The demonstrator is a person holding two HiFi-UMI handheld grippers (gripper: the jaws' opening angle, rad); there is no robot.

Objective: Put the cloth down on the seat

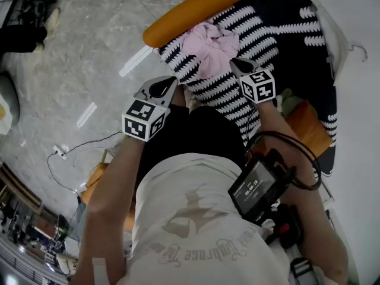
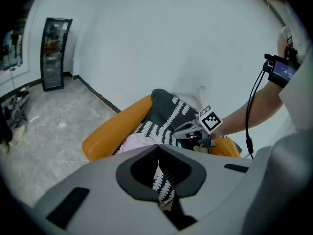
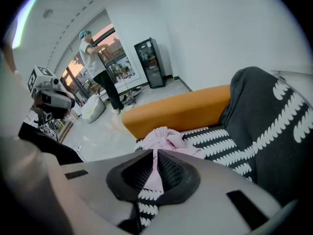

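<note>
We find the left gripper (image 2: pixel 158 150) and right gripper (image 3: pixel 155 153) pressed together, empty. The pink cloth (image 1: pixel 211 43) lies crumpled on the striped seat (image 1: pixel 237 97). Only the right gripper view shows a person (image 3: pixel 98 67) far left.

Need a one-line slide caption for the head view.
Pink cloth crumpled on the patterned cover over the orange seat; left gripper and right gripper flank its near edge, jaws together.

The head view looks steeply down from above the person (image 1: pixel 196 218) onto the seat (image 1: pixel 196 8). The left gripper view looks low and close over the seat toward a white wall (image 2: pixel 171 33). The right gripper view looks over it toward the open floor (image 3: pixel 98 131). All three share the cloth (image 1: pixel 211 46).
</note>
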